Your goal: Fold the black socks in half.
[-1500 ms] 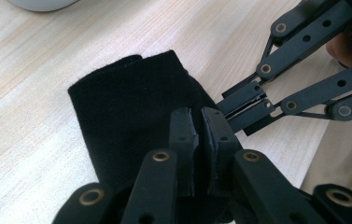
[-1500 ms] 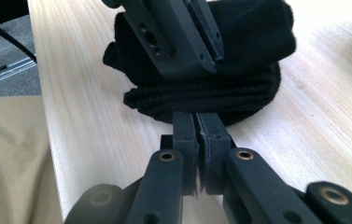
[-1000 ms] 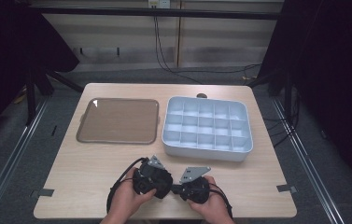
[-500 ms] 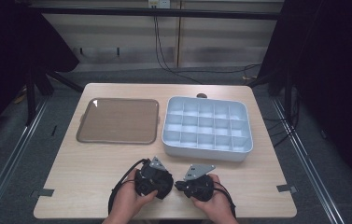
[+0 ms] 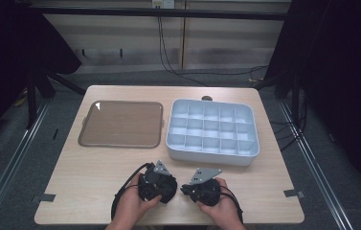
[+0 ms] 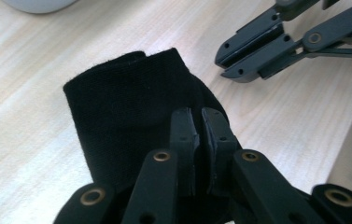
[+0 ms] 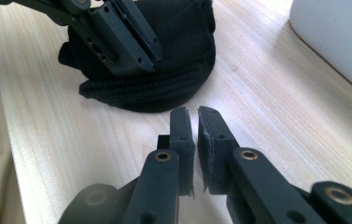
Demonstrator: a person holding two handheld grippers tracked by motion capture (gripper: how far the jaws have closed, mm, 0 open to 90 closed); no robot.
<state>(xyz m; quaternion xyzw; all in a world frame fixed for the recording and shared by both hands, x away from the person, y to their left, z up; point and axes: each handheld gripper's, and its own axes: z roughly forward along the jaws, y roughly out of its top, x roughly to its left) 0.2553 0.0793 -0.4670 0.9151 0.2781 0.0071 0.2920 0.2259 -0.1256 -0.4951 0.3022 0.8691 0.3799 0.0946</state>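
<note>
A black knitted cloth (image 6: 117, 107) lies bunched on the wooden table (image 5: 92, 172) near its front edge. My left gripper (image 6: 200, 114) lies over the cloth with its jaws shut. No fabric shows between them. In the right gripper view the left gripper (image 7: 145, 60) rests on the cloth (image 7: 183, 65). My right gripper (image 7: 196, 112) is shut just short of the cloth, over bare wood, with nothing in it. The two grippers point at each other a few centimetres apart: left gripper (image 5: 172, 184), right gripper (image 5: 184, 188). A hand holds each one.
A brown flat tray (image 5: 120, 143) sits at the table's left rear. A white box (image 5: 211, 152) divided into several compartments stands at the right rear, just beyond the grippers. Its wall is in the right gripper view (image 7: 337, 42). Dark cables trail from both grippers.
The right gripper has shifted slightly to the right, away from the left one. The left gripper and the cloth have stayed put.
</note>
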